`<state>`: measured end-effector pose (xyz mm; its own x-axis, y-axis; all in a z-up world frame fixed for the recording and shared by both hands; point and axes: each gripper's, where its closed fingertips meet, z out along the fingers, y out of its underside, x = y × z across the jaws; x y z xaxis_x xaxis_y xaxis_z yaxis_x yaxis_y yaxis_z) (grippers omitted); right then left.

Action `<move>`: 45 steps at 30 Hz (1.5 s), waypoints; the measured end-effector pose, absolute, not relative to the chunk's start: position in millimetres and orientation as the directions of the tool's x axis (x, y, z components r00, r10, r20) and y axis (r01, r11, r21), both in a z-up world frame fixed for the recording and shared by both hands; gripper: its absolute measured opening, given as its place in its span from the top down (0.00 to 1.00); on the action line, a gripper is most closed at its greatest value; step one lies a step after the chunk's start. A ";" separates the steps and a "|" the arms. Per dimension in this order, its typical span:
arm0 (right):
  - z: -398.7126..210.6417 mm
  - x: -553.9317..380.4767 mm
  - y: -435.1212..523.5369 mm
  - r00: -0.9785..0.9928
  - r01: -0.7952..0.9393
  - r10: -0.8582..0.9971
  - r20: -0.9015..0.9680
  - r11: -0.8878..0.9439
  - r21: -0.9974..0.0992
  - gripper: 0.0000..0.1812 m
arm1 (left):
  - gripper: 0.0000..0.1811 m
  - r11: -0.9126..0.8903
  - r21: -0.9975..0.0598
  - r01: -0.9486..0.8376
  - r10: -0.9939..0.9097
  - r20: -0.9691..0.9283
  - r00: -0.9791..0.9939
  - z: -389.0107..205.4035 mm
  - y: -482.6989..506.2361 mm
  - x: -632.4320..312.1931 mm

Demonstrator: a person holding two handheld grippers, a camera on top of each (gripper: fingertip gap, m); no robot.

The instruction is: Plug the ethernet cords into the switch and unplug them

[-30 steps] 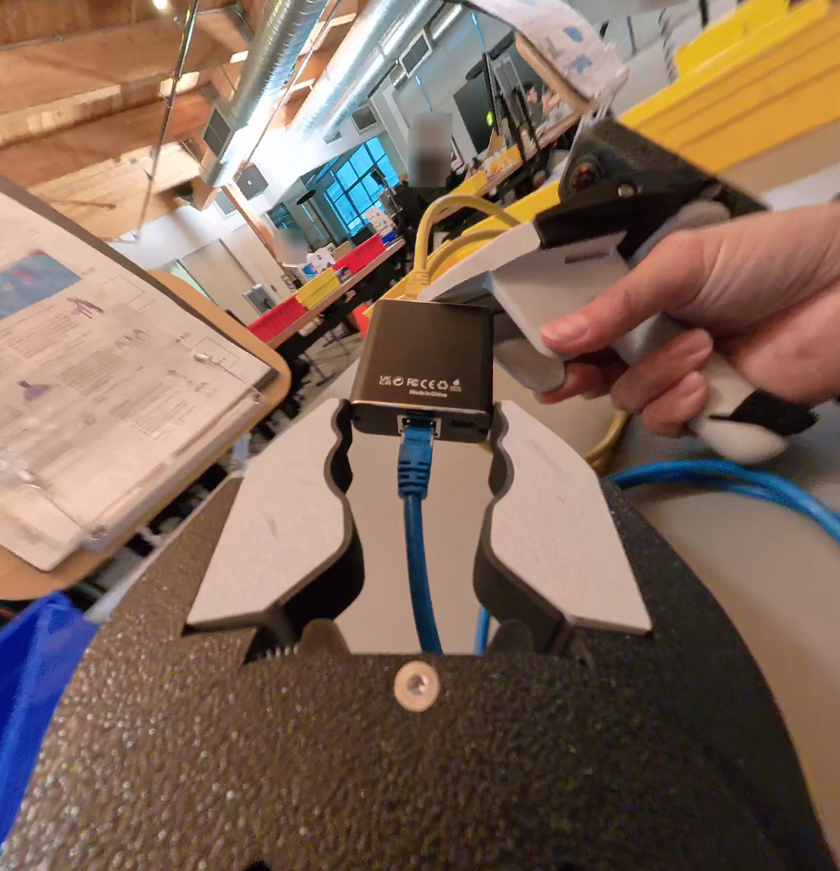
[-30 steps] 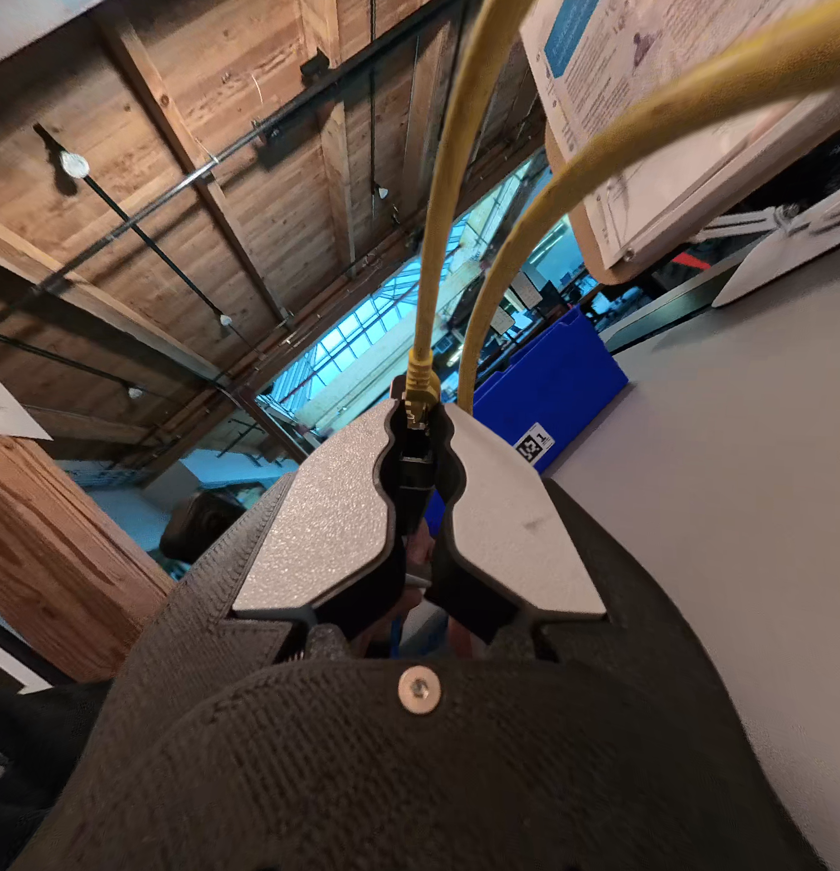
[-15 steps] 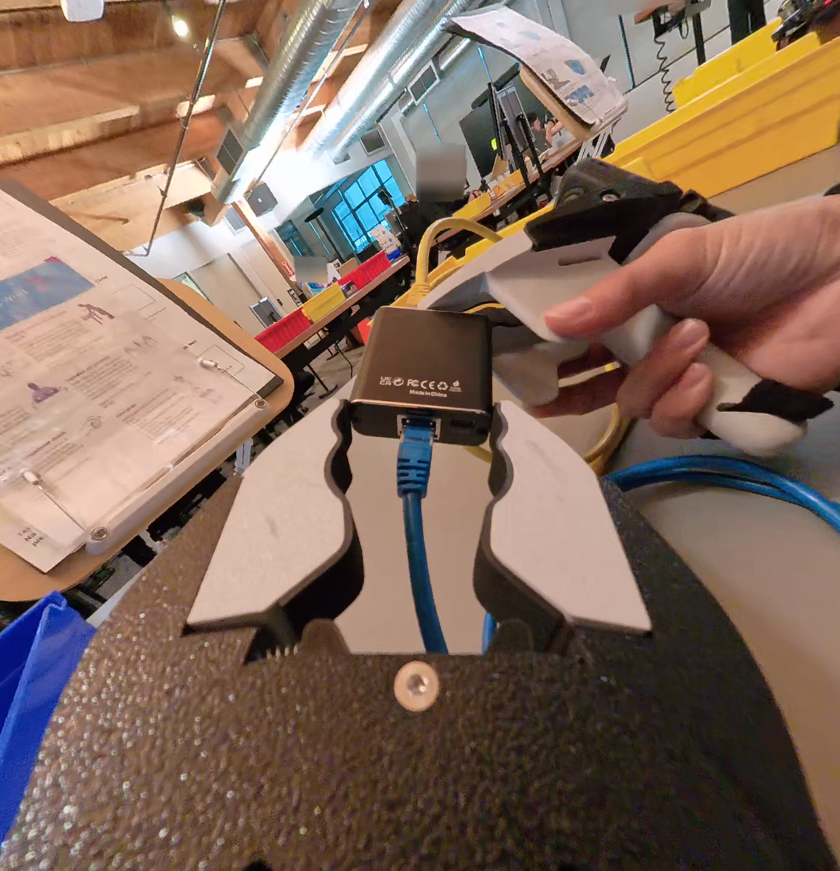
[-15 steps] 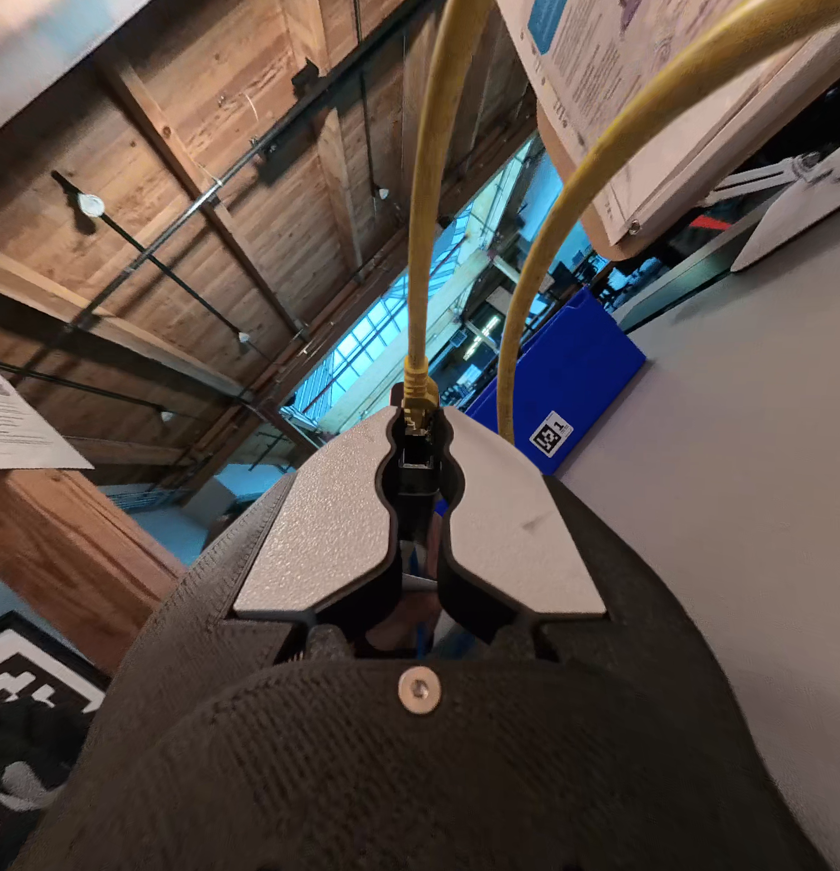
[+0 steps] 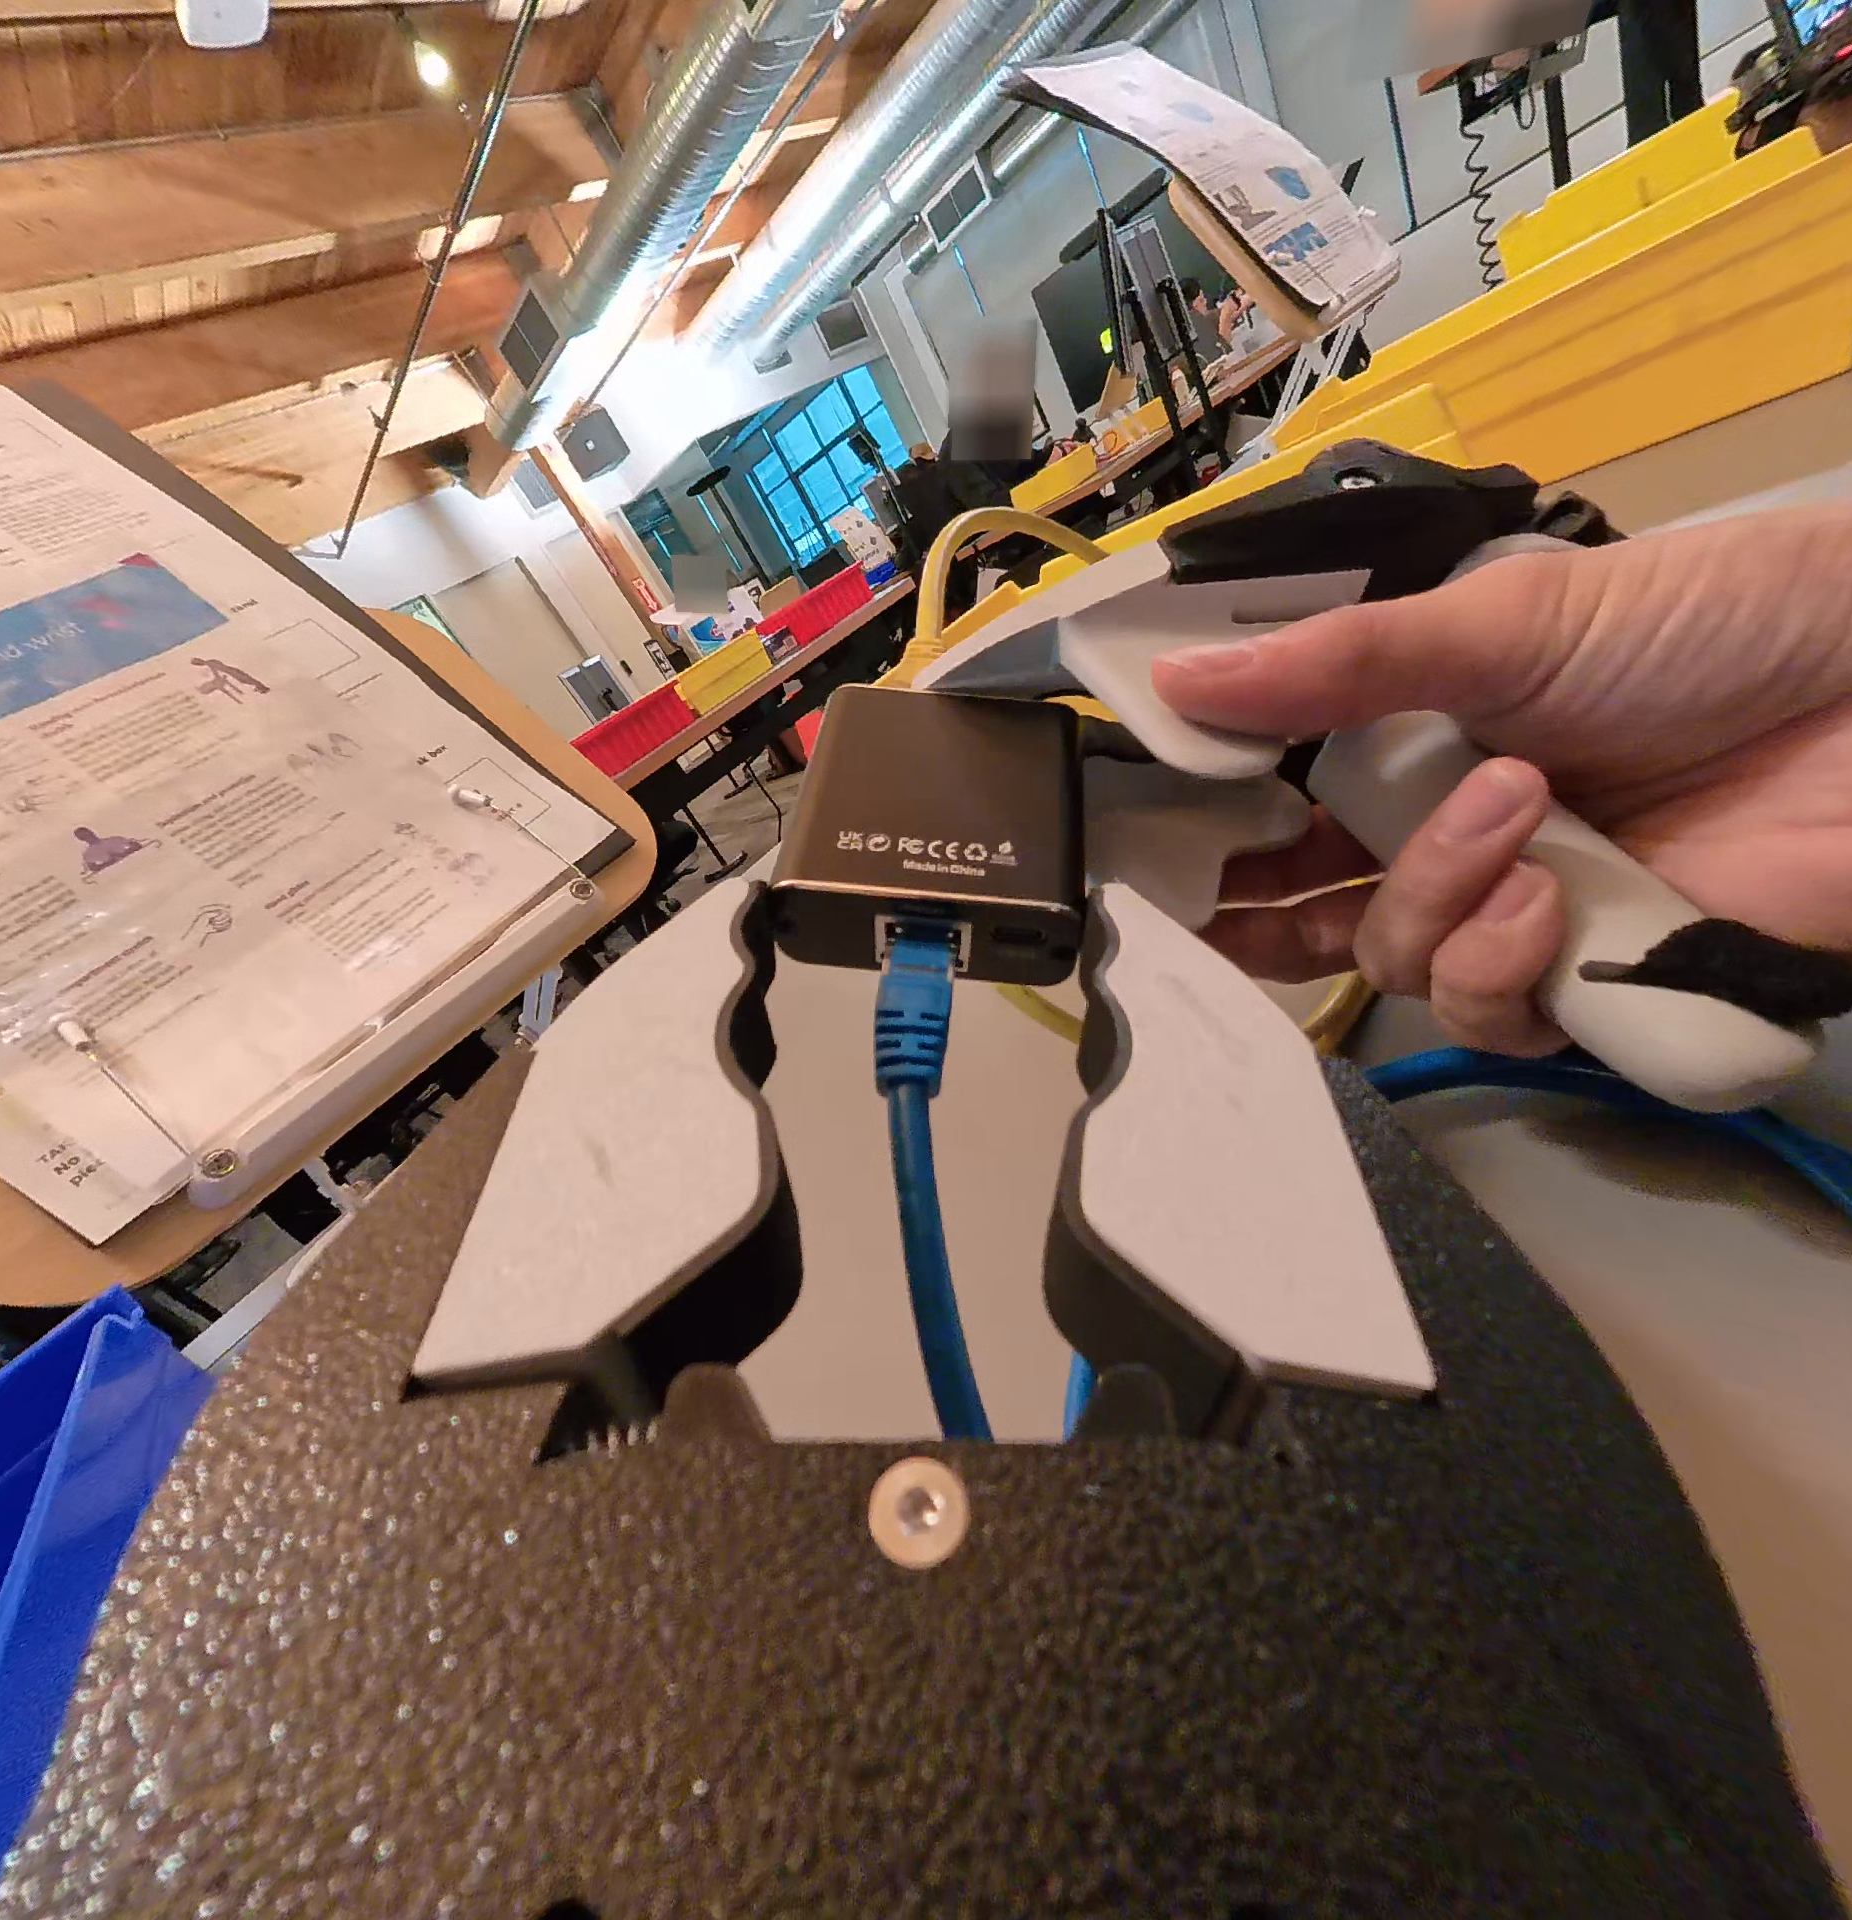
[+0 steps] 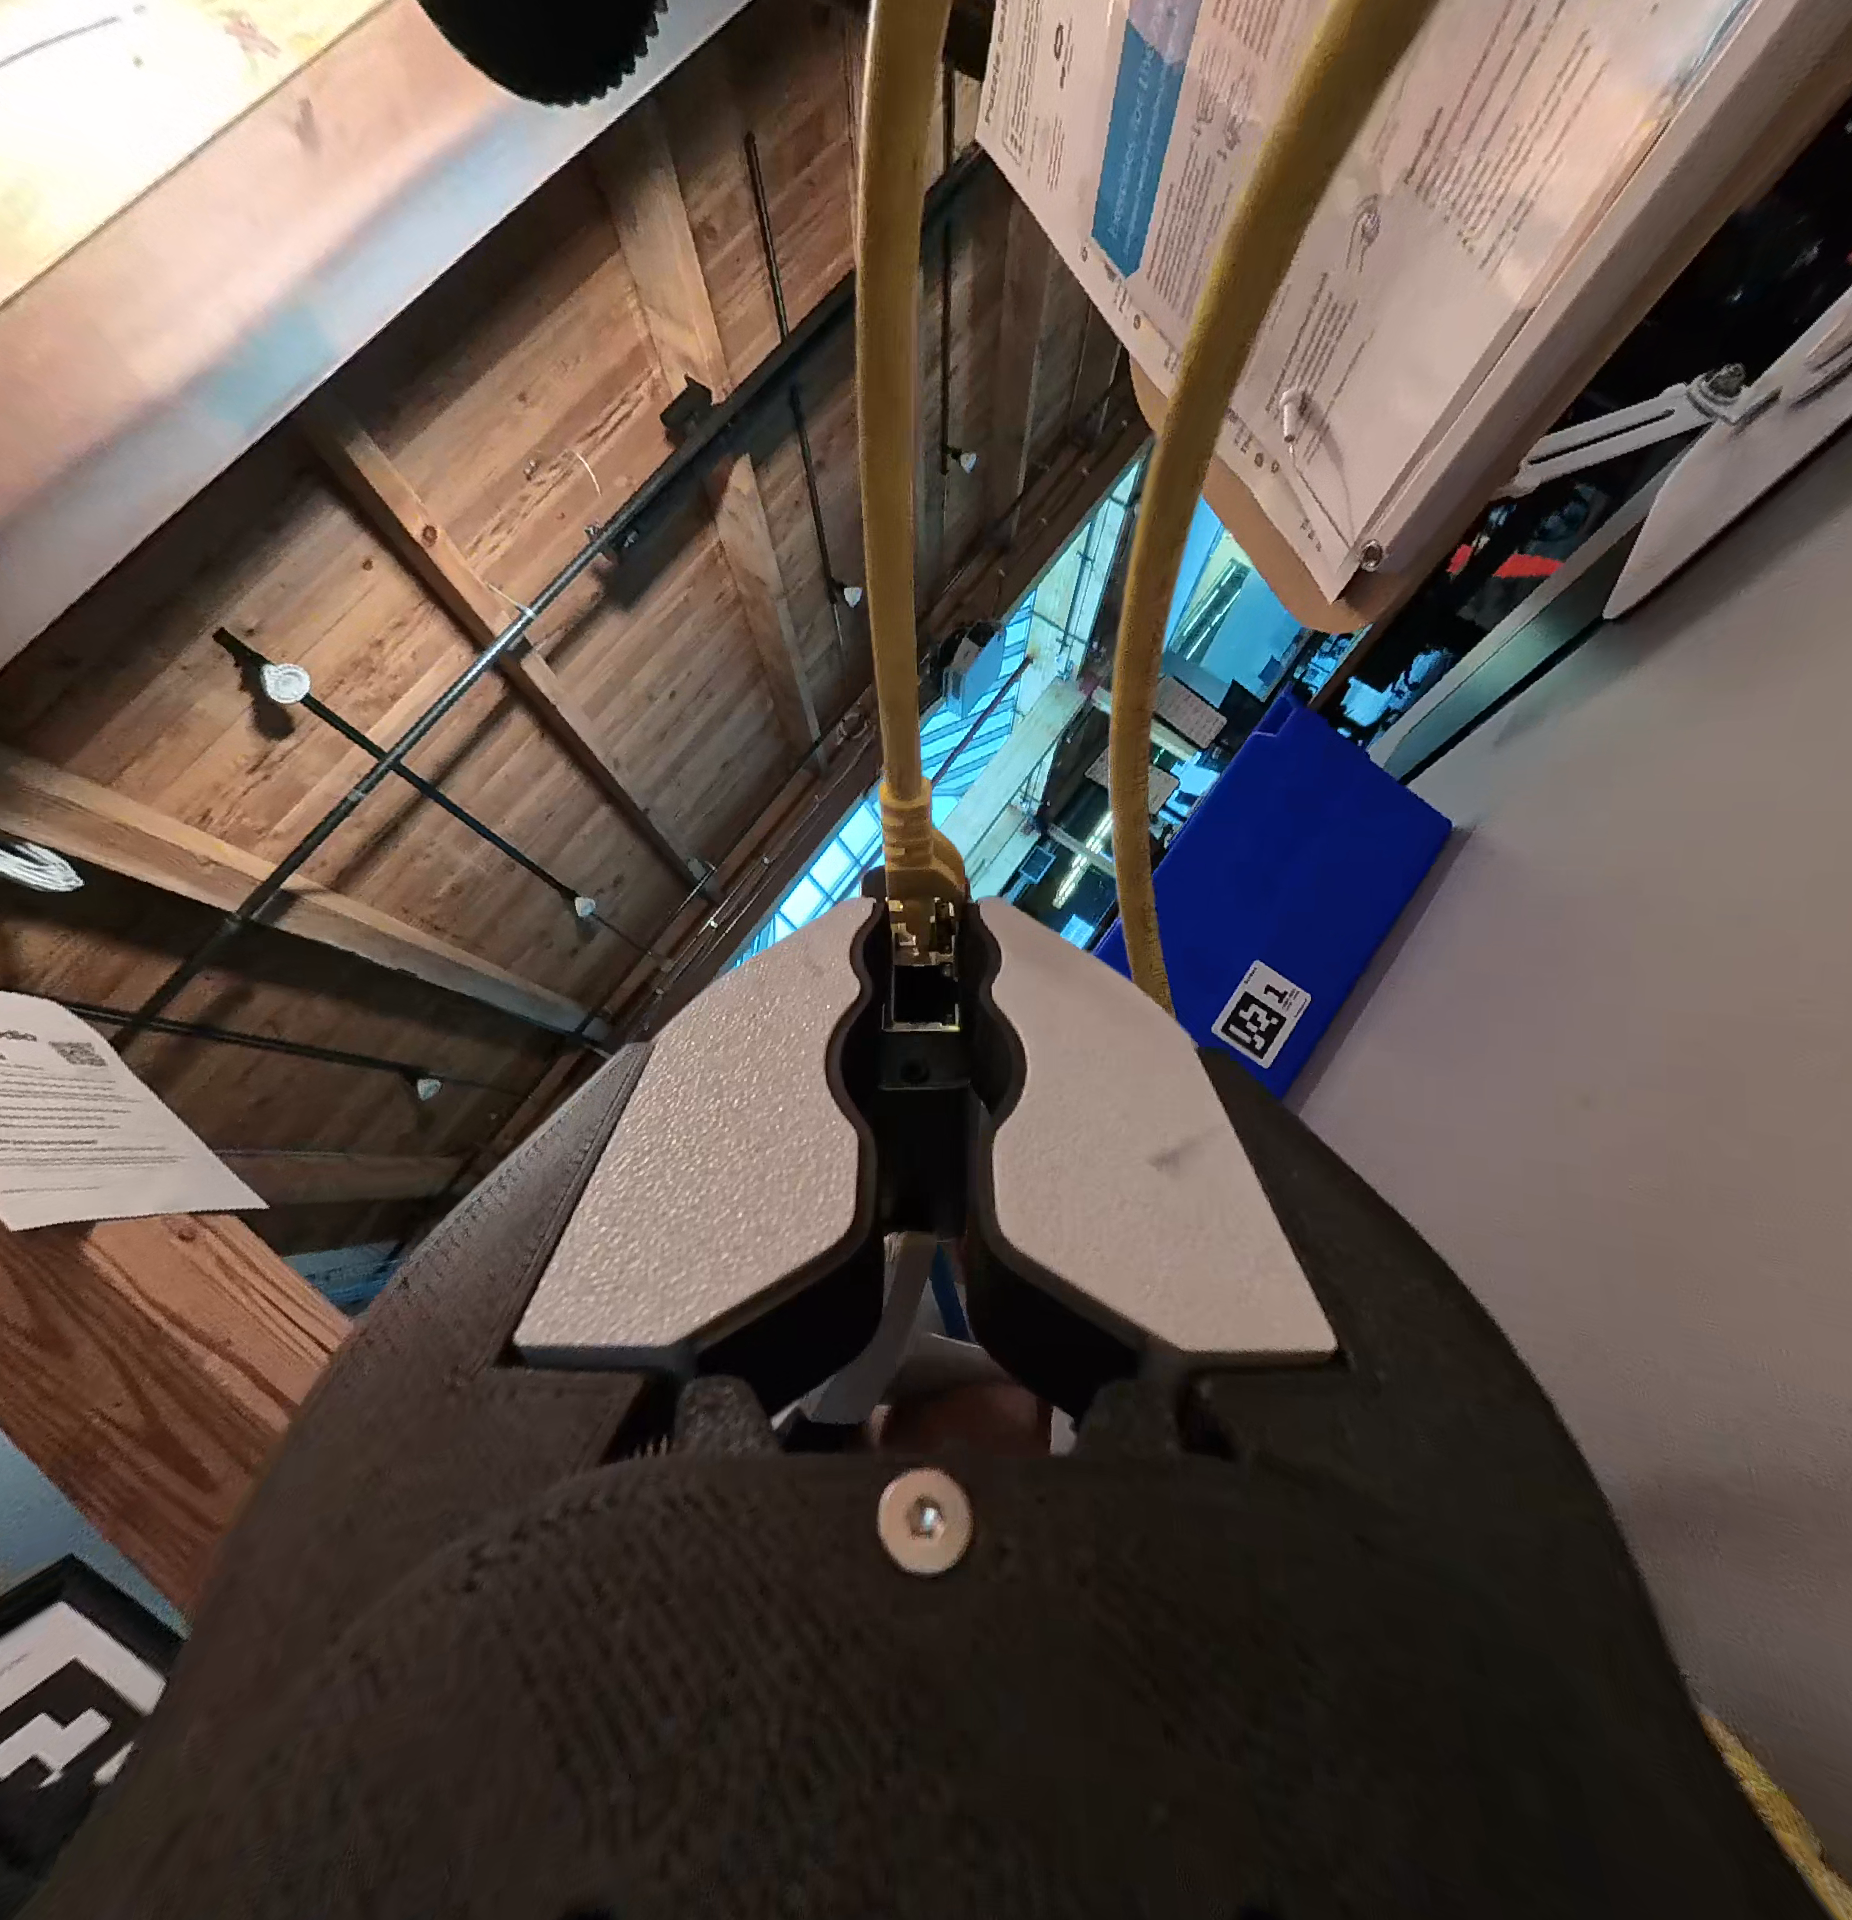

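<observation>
**Switch braced in your left gripper, yellow plug pinched in your right**

Switch [image 5: 927,821], the small black box, sits clamped between the fingertips of your left gripper [image 5: 927,940], raised off the tabletop [image 5: 1680,1299]. At the far left a document board [image 5: 226,810] leans over the tabletop's left edge, with a blue bin [image 5: 39,1455] below it. Holding the box by its sides leaves both port faces free, which looks deliberate. The blue cord [image 5: 927,1143] is seated in the near port and runs back between the jaws.

Further right, your hand [image 5: 1587,790] holds the right gripper [image 6: 922,940], which comes in from the switch's far side. Its jaws are squeezed onto the yellow cord [image 6: 891,416] by its connector, just beside a port opening. Whether that plug is seated or already out, you cannot tell from here. Gripping at the connector rather than the cable likely spares the cord strain.
</observation>
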<state>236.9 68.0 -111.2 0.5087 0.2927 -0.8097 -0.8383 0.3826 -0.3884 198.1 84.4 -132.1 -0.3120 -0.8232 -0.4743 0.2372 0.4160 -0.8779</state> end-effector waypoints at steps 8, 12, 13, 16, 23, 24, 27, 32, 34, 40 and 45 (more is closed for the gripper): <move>-110.6 239.5 67.0 0.491 -0.838 0.274 -0.827 0.407 -0.363 0.93 | 0.69 0.442 -0.868 0.229 -0.819 -0.494 -0.293 -133.0 80.6 199.2; -113.1 239.2 68.8 0.477 -0.842 0.267 -0.838 0.414 -0.347 0.93 | 0.69 0.411 -0.886 0.214 -0.844 -0.459 -0.278 -131.5 86.8 200.7; -114.4 239.2 69.4 0.473 -0.841 0.262 -0.841 0.419 -0.343 0.93 | 0.69 0.404 -0.891 0.210 -0.849 -0.450 -0.276 -131.4 88.5 201.1; -113.2 238.8 70.9 0.461 -0.846 0.284 -0.841 0.427 -0.320 0.92 | 0.69 0.406 -0.889 0.214 -0.847 -0.454 -0.277 -131.0 88.9 200.7; -114.5 240.2 69.3 0.432 -0.851 0.307 -0.848 0.452 -0.269 0.93 | 0.69 0.433 -0.874 0.221 -0.832 -0.482 -0.275 -131.8 84.4 200.7; -114.8 240.5 69.3 0.426 -0.852 0.314 -0.848 0.454 -0.261 0.93 | 0.69 0.435 -0.873 0.219 -0.831 -0.483 -0.275 -132.0 84.2 200.9; -115.2 240.3 68.3 0.437 -0.848 0.320 -0.840 0.458 -0.267 0.93 | 0.69 0.437 -0.872 0.220 -0.829 -0.486 -0.278 -132.6 83.5 201.3; -116.7 241.1 68.2 0.383 -0.884 0.375 -0.844 0.413 -0.218 0.93 | 0.69 0.452 -0.863 0.226 -0.821 -0.502 -0.273 -132.7 82.8 201.4; -116.5 241.3 67.9 0.393 -0.876 0.367 -0.843 0.428 -0.222 0.93 | 0.69 0.458 -0.860 0.226 -0.819 -0.507 -0.268 -132.5 82.4 201.6; -117.1 240.3 67.3 0.454 -0.843 0.330 -0.828 0.460 -0.279 0.94 | 0.69 0.457 -0.860 0.226 -0.817 -0.506 -0.276 -133.7 81.9 201.8; -111.9 236.7 65.4 0.543 -0.807 0.324 -0.775 0.457 -0.375 0.95 | 0.69 0.479 -0.841 0.249 -0.808 -0.534 -0.249 -130.9 81.7 201.3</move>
<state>236.7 65.4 -111.9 0.5434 0.3239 -0.7745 -0.8067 0.4567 -0.3750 201.3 81.7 -130.9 -0.2489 -0.8080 -0.5340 0.2491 0.4794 -0.8415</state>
